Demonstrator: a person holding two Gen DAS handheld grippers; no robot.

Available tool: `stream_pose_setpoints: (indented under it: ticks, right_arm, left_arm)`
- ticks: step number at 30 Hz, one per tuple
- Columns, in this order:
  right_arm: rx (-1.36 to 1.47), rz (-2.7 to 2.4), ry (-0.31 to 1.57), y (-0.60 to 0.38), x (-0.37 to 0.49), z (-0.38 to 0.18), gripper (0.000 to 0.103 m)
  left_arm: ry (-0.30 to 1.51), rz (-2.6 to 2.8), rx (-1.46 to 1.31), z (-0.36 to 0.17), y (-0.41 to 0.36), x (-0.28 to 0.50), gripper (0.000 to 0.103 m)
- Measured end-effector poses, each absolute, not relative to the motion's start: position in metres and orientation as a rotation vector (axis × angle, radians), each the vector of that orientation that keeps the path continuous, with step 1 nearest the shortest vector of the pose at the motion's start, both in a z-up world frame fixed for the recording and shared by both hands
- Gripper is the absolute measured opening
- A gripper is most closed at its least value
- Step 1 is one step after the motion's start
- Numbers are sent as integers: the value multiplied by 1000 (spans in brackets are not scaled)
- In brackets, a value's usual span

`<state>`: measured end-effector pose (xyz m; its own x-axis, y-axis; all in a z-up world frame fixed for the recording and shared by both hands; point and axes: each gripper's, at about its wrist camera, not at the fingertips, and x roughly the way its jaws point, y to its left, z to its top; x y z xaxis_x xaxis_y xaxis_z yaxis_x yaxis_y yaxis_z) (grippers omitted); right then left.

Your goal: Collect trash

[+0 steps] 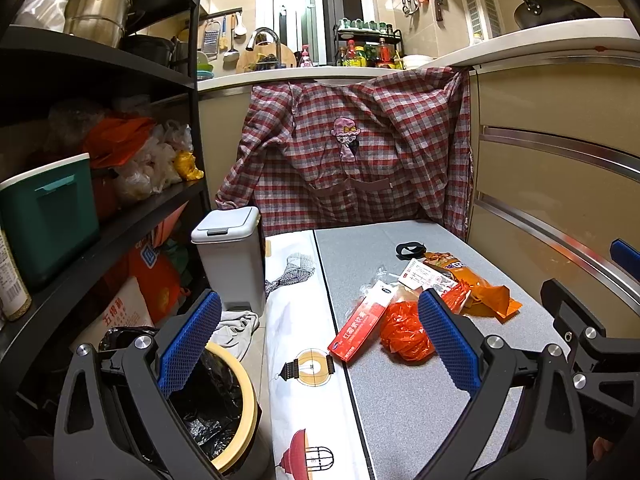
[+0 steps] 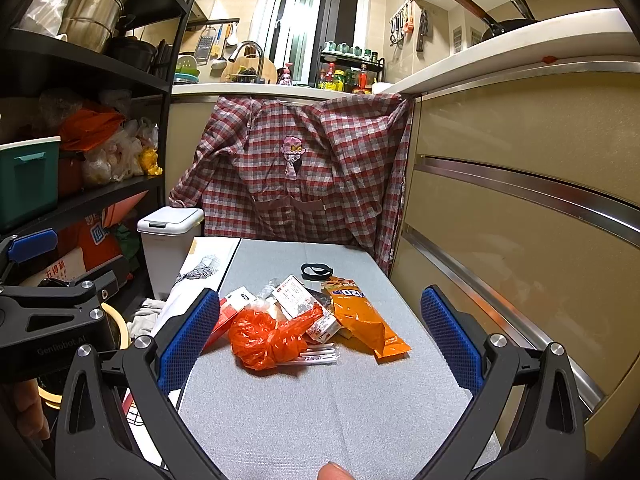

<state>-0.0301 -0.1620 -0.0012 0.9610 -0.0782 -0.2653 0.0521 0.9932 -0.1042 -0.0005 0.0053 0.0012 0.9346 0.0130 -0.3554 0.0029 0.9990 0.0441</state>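
Note:
A heap of trash lies on the grey mat (image 2: 320,412): a crumpled orange plastic bag (image 2: 266,336) (image 1: 404,332), a red carton (image 1: 358,326), an orange snack wrapper (image 2: 368,316) (image 1: 476,284), a white printed packet (image 2: 294,292), clear tubes (image 2: 316,354) and a black ring (image 2: 317,271). A round cream bin with a black liner (image 1: 218,396) stands on the floor at the left. My left gripper (image 1: 320,344) is open and empty, hovering between the bin and the heap. My right gripper (image 2: 320,340) is open and empty, just short of the heap.
A white lidded bin (image 1: 226,256) stands beyond the round one. A black shelf rack (image 1: 100,216) with bags and a green box fills the left. A plaid smock (image 1: 352,152) hangs from the counter behind. Beige drawers (image 2: 520,220) line the right. A patterned white sheet (image 1: 300,340) edges the mat.

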Motion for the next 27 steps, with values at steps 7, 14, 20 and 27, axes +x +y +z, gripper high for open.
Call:
stream_pose_setpoints:
  ticks: [7,14,20,27]
  right_arm:
    - [-98,-67,274,-162,-30,-1,98]
    - [-98,-67,276,-162,-30,0,98]
    - [-99,-67,277,-162,-30,1,98]
    - [-98,-66,280,-161,-28,-1,98]
  left_arm:
    - [364,6,46,1,5,-1,96]
    - [364,6,47,1,5,0,96]
    - [364,6,47,1,5,0,96]
    - [365,6,47,1,5,0,96]
